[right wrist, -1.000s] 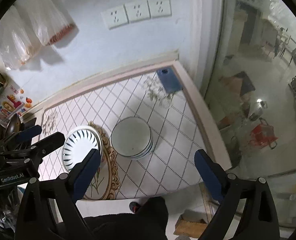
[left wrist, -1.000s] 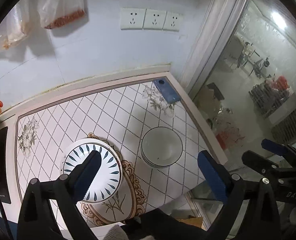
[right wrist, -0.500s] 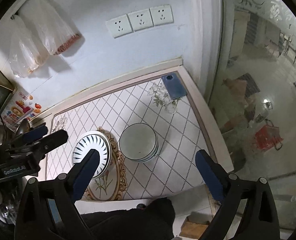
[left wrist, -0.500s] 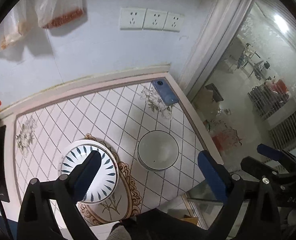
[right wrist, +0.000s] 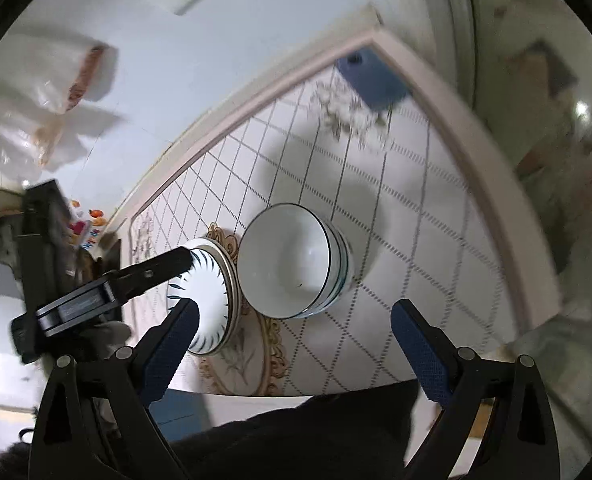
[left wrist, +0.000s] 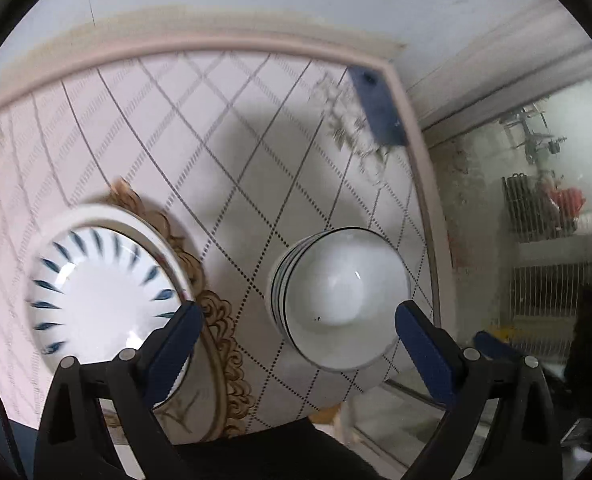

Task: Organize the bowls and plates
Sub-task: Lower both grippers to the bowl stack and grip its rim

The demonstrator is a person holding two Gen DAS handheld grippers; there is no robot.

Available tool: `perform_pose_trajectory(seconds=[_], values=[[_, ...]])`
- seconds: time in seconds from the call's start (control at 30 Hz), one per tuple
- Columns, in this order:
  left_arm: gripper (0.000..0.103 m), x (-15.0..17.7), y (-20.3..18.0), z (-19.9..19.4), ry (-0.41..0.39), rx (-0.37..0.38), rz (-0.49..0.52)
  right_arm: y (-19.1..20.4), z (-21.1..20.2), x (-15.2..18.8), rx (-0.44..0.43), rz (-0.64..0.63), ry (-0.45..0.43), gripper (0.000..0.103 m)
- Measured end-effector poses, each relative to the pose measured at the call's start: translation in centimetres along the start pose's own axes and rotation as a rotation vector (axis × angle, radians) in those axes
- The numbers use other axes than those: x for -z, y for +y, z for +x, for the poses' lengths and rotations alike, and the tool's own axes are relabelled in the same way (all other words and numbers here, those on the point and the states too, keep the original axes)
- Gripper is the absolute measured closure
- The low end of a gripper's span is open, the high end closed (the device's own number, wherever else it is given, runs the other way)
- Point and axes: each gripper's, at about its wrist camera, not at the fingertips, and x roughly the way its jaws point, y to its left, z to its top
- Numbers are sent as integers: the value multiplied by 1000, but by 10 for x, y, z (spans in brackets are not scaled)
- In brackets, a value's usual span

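Left wrist view is looking down on a table [left wrist: 256, 128] covered with a diamond-checked cloth, and the left gripper [left wrist: 296, 332] is hanging over it with its blue-padded jaws spread wide and nothing between them. A stack of white bowls [left wrist: 335, 296] with dark rim lines is sitting near the table's right edge, showing between the two jaws from this angle but apparently below them and not touched; the blur is making the gap hard to judge. Just to its left, apart from it, a stack of plates [left wrist: 100, 296] with blue leaf strokes is resting on a gold floral motif [left wrist: 220, 320], the left jaw partly crossing in front of it. A blue phone [left wrist: 377, 112] is lying in the far right corner of the table. From the right wrist view, the right gripper [right wrist: 294, 334] is likewise standing wide open and empty above the near edge of the table [right wrist: 435, 208], with the bowls [right wrist: 296, 264] and the plates [right wrist: 210, 304] side by side, nearly touching at their rims. The left gripper [right wrist: 176, 264] is reaching in from the left, its finger lying over the plates. Plastic bags [right wrist: 48, 96] are hanging on the wall [right wrist: 216, 40] behind, and the phone [right wrist: 375, 80] is sitting at the far corner.
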Motion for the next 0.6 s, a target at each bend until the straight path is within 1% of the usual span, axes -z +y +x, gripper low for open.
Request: perform_pose_trajectory(seconds=[0.2,0.23,0.27,0.3,0.33,0.37,0.4,0.43,0.53,0.57,0.6], values=[[4,-17,10,56,123,69,-48,-38,67,-20,-85,71,80,4],[7,-18,12,63,140,74,-54,-44,80,-23,-107,83,95,4],[15,-20,12,72,156,68,-59,-48,91,-23,-121,92,110,4],[21,-20,12,78,166,62,-54,-54,104,-24,-127,102,128,5],[28,-21,12,82,174,63,-51,-57,111,-24,-127,105,137,9],[32,-21,12,86,183,65,-49,-59,120,-24,-128,102,154,13],[33,-20,12,89,190,65,-49,-61,129,-23,-129,103,171,21],[33,-21,13,91,193,74,-51,-61,134,-22,-134,105,181,23],[33,-21,13,97,200,92,-50,-68,150,-21,-143,122,200,24],[34,-21,13,99,203,101,-52,-71,155,-20,-158,132,204,25],[39,-20,12,103,210,99,-49,-72,159,-20,-166,139,205,27]])
